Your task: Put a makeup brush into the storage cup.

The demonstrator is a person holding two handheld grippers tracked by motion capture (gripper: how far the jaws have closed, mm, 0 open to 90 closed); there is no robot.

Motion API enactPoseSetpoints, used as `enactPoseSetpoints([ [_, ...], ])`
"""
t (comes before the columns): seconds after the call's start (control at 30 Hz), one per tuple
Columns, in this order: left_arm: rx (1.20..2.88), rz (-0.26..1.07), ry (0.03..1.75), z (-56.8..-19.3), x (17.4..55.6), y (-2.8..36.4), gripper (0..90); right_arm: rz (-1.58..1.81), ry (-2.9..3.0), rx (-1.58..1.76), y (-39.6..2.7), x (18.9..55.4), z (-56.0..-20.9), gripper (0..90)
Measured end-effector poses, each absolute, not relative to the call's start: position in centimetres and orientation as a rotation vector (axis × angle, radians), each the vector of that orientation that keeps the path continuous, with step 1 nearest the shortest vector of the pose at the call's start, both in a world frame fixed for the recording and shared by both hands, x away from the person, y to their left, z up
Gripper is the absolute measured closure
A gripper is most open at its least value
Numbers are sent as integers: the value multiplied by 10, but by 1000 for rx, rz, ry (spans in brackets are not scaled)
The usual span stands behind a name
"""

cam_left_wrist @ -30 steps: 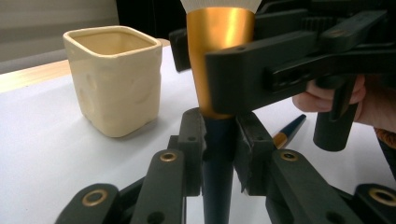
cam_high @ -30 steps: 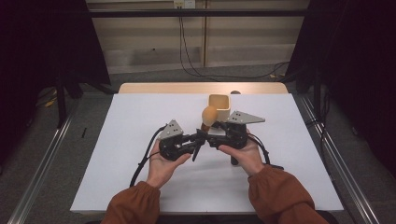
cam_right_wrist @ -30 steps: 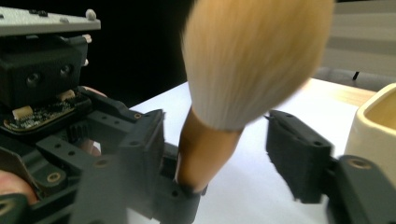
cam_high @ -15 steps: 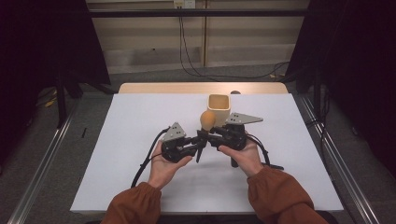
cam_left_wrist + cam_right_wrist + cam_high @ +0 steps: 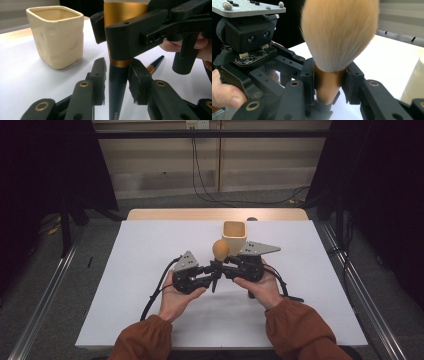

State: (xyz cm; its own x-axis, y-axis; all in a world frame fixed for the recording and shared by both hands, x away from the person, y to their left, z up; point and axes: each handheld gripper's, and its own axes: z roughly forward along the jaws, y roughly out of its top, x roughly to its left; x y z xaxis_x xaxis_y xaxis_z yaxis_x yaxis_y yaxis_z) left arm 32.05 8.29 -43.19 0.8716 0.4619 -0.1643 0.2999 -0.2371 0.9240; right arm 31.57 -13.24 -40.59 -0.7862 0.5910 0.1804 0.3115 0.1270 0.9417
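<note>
Golden bristles crown a makeup brush [image 5: 220,251] held upright over the white table [image 5: 150,270], between the two hands near the table's centre; its fluffy head [image 5: 338,32] points up and its dark tapered handle [image 5: 117,92] points down.

Right gripper [image 5: 329,80]: its jaws are clamped on the gold ferrule [image 5: 327,85] just below the bristles, pads pressed against either side; it has the brush firmly.

Left gripper [image 5: 117,80]: its jaws have just been opening; in its own view the pads stand a little off the dark handle on both sides, with a sliver of daylight at each, so the handle sits between them but is no longer pinched.

Compared with a second ago, both hands sit in much the same spot; what has changed is the grip: the brush has passed from left to right, and the right gripper alone now carries it.

Cream square cup [image 5: 234,236] stands on the table at about one o'clock from the brush, near but apart from it; it appears empty as far as its mouth shows. A second slim brush [image 5: 155,64] lies flat on the table beyond the left gripper's jaws.

My reading is that the handover is done; the left hand should be free to draw back, and the right could carry the brush toward the cup, handle first.
</note>
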Motion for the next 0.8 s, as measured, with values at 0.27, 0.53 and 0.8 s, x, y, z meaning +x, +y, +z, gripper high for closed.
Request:
enactPoseSetpoints([
  [0.27,1841,182,581,-433,320,83,549,1715,2158,884,-136,316,-404,666],
  [0.53,1838,184,614,-433,320,84,334,1724,2122,887,-144,318,-399,665],
  [0.8,1862,225,668,-432,322,92,113,1727,2116,888,-149,318,-398,665],
])
